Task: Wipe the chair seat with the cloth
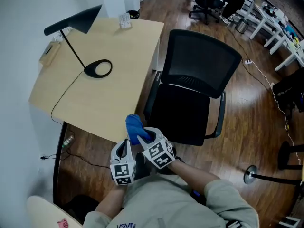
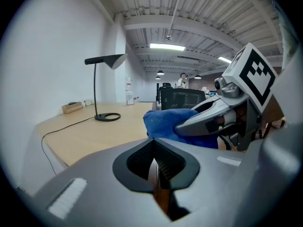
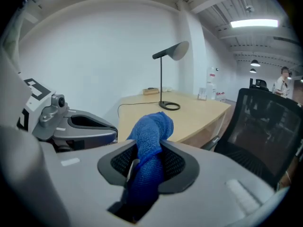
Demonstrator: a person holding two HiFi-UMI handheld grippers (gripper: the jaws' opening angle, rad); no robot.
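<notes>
A blue cloth (image 1: 134, 127) sticks up from my right gripper (image 1: 146, 136), which is shut on it; in the right gripper view the cloth (image 3: 149, 138) fills the gap between the jaws of my right gripper (image 3: 142, 167). My left gripper (image 1: 125, 145) sits just left of it, shut with nothing held, and its pads meet in the left gripper view (image 2: 154, 167). That view also shows the cloth (image 2: 168, 121) in the right gripper (image 2: 210, 122). Both grippers hover close to my body, short of the black chair seat (image 1: 183, 120). The chair has a mesh back (image 1: 202, 61).
A wooden desk (image 1: 111, 87) stands left of the chair, with a black lamp (image 1: 98, 68) and its cable. A cable and a round stand base (image 1: 250, 173) lie on the wood floor at the right. Other chairs and white tables stand at the far right.
</notes>
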